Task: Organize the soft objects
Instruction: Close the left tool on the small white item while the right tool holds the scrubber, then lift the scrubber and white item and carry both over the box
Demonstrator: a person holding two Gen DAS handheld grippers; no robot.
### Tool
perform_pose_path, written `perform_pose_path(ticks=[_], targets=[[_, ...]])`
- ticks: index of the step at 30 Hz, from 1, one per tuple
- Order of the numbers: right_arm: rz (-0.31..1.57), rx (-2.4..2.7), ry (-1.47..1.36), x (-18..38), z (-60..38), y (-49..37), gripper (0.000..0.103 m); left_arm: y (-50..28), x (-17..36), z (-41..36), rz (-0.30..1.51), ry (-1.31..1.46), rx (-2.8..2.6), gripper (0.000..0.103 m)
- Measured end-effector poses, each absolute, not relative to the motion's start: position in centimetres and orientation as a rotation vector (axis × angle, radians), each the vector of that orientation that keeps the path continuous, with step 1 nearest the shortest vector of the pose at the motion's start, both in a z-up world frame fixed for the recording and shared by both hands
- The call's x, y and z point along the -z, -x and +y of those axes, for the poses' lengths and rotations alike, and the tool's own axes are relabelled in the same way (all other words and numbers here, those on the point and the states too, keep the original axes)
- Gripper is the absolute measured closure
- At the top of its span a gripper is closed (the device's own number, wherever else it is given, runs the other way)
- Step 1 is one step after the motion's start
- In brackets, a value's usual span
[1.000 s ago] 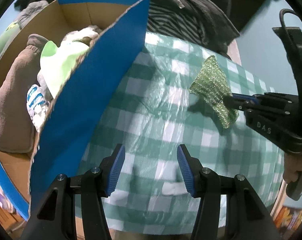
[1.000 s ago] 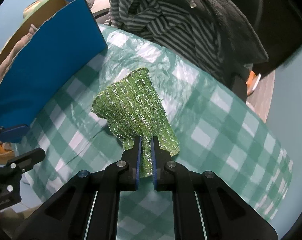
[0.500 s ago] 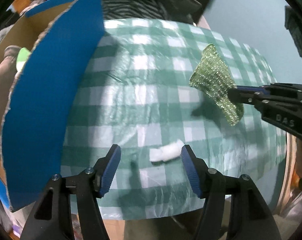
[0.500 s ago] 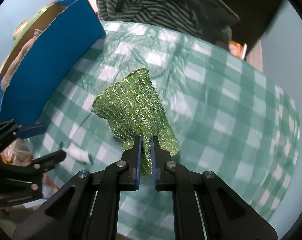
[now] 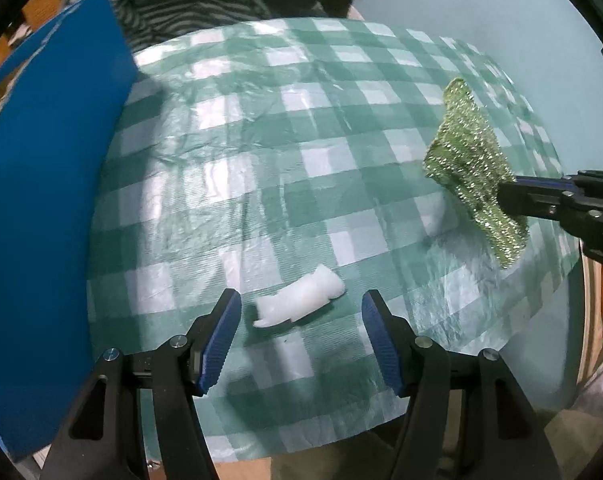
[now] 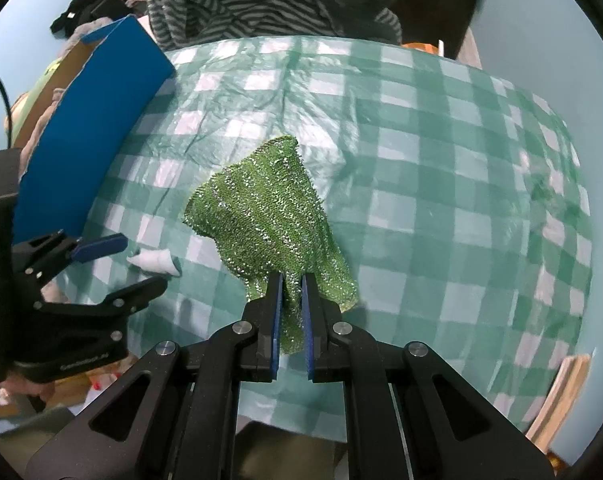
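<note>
Two soft items are outside the box. Item one: a glittery green knitted cloth, pinched at its lower edge by the right gripper, jaws closed tight on the fabric, cloth hanging free above the green-and-white checked plastic tablecloth. Item two: a small white crumpled wad, tissue or cotton, lying flat on the tablecloth near its front edge.

Left gripper: jaws at a middling width, nothing pressed between the pads. It points down at the table with the white wad lying between its fingertips in the left wrist view; whether the fingers reach the cloth surface cannot be told.

Container: blue cardboard box with brown inner walls, standing on the left side of the table, its flap upright. Right wrist view shows a grey-brown soft thing and a patch of light green inside, past the rim; the rest of the contents is hidden by the flap.

Progress, as judged: partway. Some soft things sit in the box already. Left to do: green cloth into the box, white wad gripped and boxed. A striped grey garment heap lies beyond the table's far edge; unclear whether it belongs to the task.
</note>
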State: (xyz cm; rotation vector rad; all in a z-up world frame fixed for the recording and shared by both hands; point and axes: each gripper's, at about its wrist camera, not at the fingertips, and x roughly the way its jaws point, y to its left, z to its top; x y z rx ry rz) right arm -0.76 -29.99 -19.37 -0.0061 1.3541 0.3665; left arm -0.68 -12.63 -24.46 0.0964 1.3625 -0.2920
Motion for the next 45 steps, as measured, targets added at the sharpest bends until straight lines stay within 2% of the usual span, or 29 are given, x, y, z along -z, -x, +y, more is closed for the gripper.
perform_pose_path(ticks=[3,7,13,16,30,45], targets=[[1.352,-0.353,-0.005,19.2,-30.5,1.1,0.096,0.5,25.2,-13.4,1.371,-0.124,0.307,0.04],[1.345,-0.343,-0.013,19.1,-30.9,1.4,0.096,0.7,25.5,-13.9,1.361,-0.141,0.306,0.057],[1.332,-0.344,-0.013,18.7,-31.0,1.6,0.096,0.7,25.2,-13.3,1.346,-0.144,0.308,0.075],[1.327,-0.351,-0.009,18.3,-30.9,1.7,0.096,0.5,24.9,-12.9,1.335,-0.135,0.321,0.082],[1.301,-0.385,0.006,16.5,-30.2,1.3,0.096,1.1,21.1,-10.9,1.271,-0.071,0.307,0.083],[1.24,-0.425,0.005,12.7,-28.0,-0.3,0.096,0.2,13.9,-9.3,1.139,0.0,0.282,0.083]])
